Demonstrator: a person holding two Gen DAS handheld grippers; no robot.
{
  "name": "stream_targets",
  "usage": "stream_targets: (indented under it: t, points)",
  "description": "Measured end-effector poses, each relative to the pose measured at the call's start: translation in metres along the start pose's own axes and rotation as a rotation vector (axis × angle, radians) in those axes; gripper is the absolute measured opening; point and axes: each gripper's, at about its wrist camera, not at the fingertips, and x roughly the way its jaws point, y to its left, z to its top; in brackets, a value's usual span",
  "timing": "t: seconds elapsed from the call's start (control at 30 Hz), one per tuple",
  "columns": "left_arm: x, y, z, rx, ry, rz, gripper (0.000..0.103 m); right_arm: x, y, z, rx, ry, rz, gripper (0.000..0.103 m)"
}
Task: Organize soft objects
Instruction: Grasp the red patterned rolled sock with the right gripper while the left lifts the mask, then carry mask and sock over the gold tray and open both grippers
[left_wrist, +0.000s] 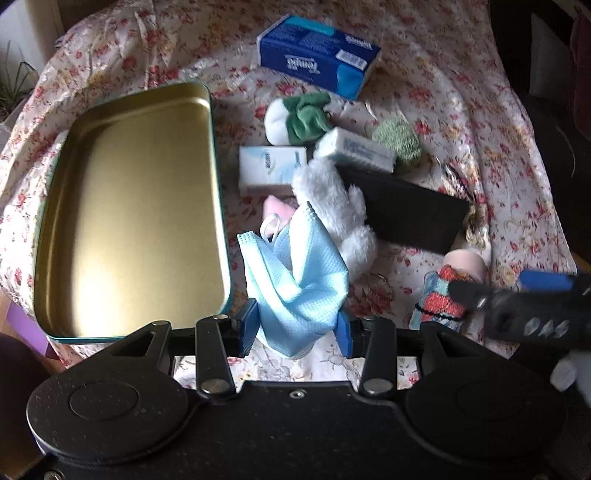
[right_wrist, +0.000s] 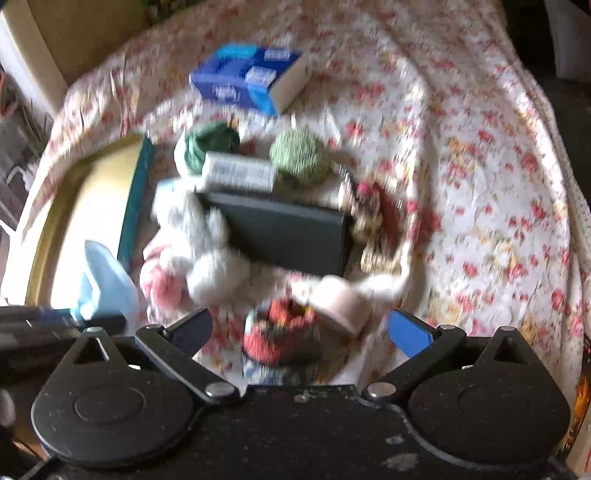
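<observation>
While the tin (left_wrist: 129, 206) lies empty, the left hand-held gripper (left_wrist: 297, 326) is pinching a blue mask (left_wrist: 295, 273) just beside it, so the sorting looks barely begun. The right hand-held gripper (right_wrist: 299, 328) stands spread over a knitted sock (right_wrist: 280, 332); a plush (left_wrist: 332, 206), green socks (left_wrist: 299, 118), tissue packs (left_wrist: 271, 168) and a black box (left_wrist: 406, 210) remain heaped. All sits on a floral cloth (left_wrist: 461, 122) over the counter, sunlit, with a dim room beyond.
</observation>
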Motion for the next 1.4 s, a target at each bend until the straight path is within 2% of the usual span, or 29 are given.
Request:
stream_targets:
  t: [0.23,0.4,0.43,0.53,0.8,0.93,1.4]
  points:
    - [-0.01,0.011,0.001,-0.032,-0.027,0.012,0.043,0.019,0.011,-0.005,-0.002,0.088,0.005,0.101]
    - [-0.015,0.015,0.001,-0.043,-0.038,0.016,0.043,0.036,0.018,-0.004,0.004,0.143,0.001,0.091]
    - [-0.016,0.016,0.001,-0.047,-0.042,0.015,0.043,0.039,0.019,-0.004,0.001,0.152,-0.004,0.085]
    - [-0.018,0.019,0.002,-0.057,-0.048,0.016,0.043,0.047,0.019,-0.004,0.01,0.19,-0.008,0.055]
    - [-0.024,0.032,0.003,-0.097,-0.057,0.022,0.043,0.027,0.029,-0.002,-0.02,0.127,0.013,0.053]
    - [-0.026,0.041,0.006,-0.133,-0.065,0.033,0.043,0.011,0.041,0.006,-0.049,0.079,0.061,0.053]
    - [-0.037,0.087,0.018,-0.291,-0.121,0.115,0.042,-0.019,0.111,0.075,-0.143,-0.094,0.226,0.053]
